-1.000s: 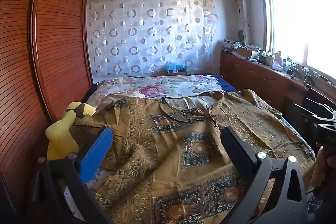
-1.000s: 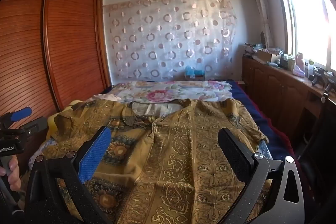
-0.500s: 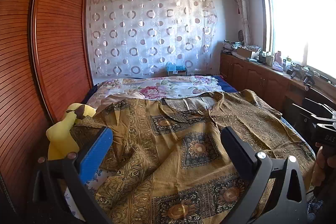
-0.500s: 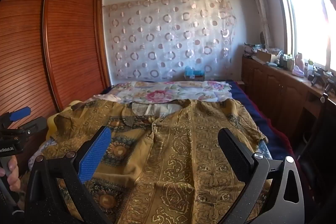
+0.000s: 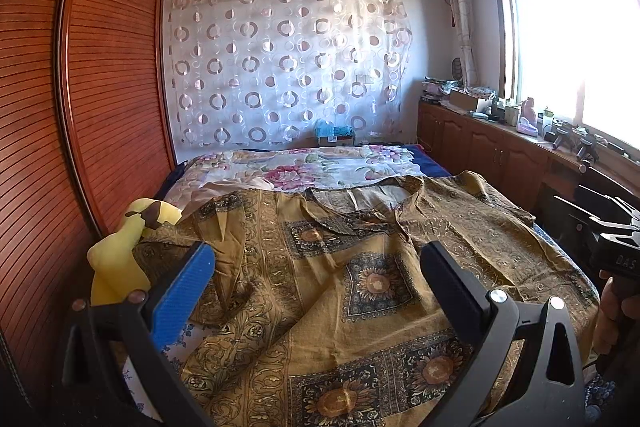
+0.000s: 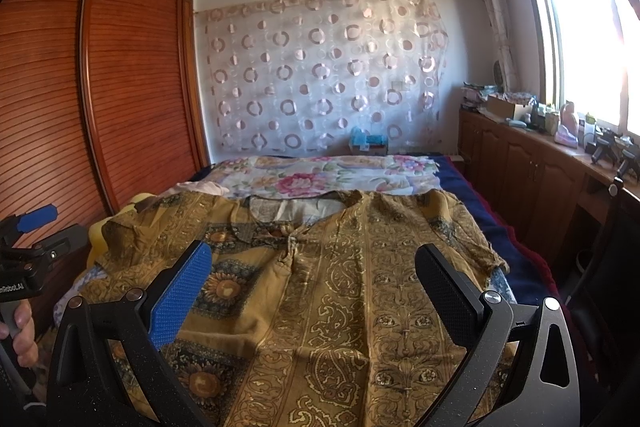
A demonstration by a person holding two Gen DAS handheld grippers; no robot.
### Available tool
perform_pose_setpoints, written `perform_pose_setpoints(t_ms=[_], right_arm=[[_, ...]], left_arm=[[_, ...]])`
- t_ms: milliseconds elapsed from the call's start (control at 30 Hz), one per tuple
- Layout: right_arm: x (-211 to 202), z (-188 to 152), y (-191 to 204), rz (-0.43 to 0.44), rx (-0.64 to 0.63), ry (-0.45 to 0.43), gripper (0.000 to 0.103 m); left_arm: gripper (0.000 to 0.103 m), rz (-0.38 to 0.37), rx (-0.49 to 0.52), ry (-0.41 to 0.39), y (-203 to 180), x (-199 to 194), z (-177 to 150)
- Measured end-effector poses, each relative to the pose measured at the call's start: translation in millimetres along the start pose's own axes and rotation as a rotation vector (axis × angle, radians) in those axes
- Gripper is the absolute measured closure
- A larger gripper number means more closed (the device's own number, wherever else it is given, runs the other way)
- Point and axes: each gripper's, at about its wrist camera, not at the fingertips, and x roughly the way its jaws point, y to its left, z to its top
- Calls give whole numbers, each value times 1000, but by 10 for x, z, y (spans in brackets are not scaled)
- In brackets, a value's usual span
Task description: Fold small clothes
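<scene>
A mustard-brown patterned shirt [image 5: 360, 267] [image 6: 340, 287] lies spread face up on the bed, collar toward the far end, its left side rumpled. My left gripper [image 5: 316, 263] hovers open above the shirt's near left part, nothing between its fingers. My right gripper [image 6: 312, 263] is open too, above the shirt's near middle. The left gripper's handle [image 6: 32, 263] shows at the left edge of the right wrist view, in a hand. The right gripper's body [image 5: 608, 231] shows at the right edge of the left wrist view.
A yellow plush toy [image 5: 120, 251] lies at the bed's left edge beside the wooden wardrobe [image 5: 100, 87]. A floral quilt [image 5: 312, 167] covers the far bed. Wooden cabinets [image 6: 528, 179] with clutter run under the window on the right. A blue sheet [image 6: 480, 211] edges the bed.
</scene>
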Motion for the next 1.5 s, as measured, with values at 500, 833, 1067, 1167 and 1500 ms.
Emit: perform_pose_setpoints(t_ms=[500,833,1067,1167,1500], right_arm=[[-12,6,11,0,0,-2,0],[-17,6,19,0,-1,-3,0],[-16,-2,24,1,0,-4,0],[-18,-5,30,2,-1,-4,0],[-19,-13,43,1,-1,-6,0]], left_arm=[[0,2,1,-3,-2,-3,0],[0,2,2,-6,53,-47,47],[0,1,4,-9,37,-54,74],[0,1,4,-9,35,-56,73],[0,2,5,-11,43,-63,85]])
